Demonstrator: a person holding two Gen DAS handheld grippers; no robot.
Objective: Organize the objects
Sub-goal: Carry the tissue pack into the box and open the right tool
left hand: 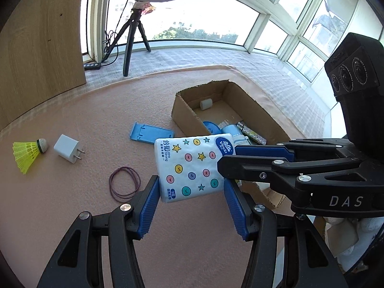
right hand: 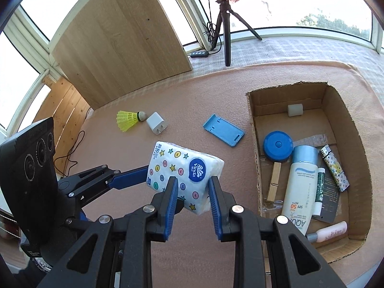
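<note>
Left wrist view: left gripper [left hand: 192, 192] half open, blue pads pressed on the two long sides of the tissue pack [left hand: 192, 165], which hung clear above the pink desk surface [left hand: 96, 124]. Right gripper [left hand: 230, 154] came in from the right edge, jaws narrow, pinching the pack's end by the blue logo. Cardboard box [left hand: 184, 110] sat beyond the pack toward the far right corner of the desk. Blue phone stand [left hand: 151, 133] lay just left of the box. White charger [left hand: 67, 148] and yellow shuttlecock [left hand: 26, 152] lay near the left edge, close together. Purple rubber bands [left hand: 124, 184] lay left of the left pad.

Right wrist view: right gripper [right hand: 193, 193] nearly closed on the near end of the tissue pack [right hand: 182, 168]; left gripper's blue finger [right hand: 129, 177] met its left side. Pack held over the desk, left of the box [right hand: 254, 129]. Box contents: blue round case [right hand: 277, 145], sunscreen bottle [right hand: 300, 182], clothespin [right hand: 273, 182], lighter [right hand: 333, 168], small pink bottle [right hand: 328, 231]
</note>
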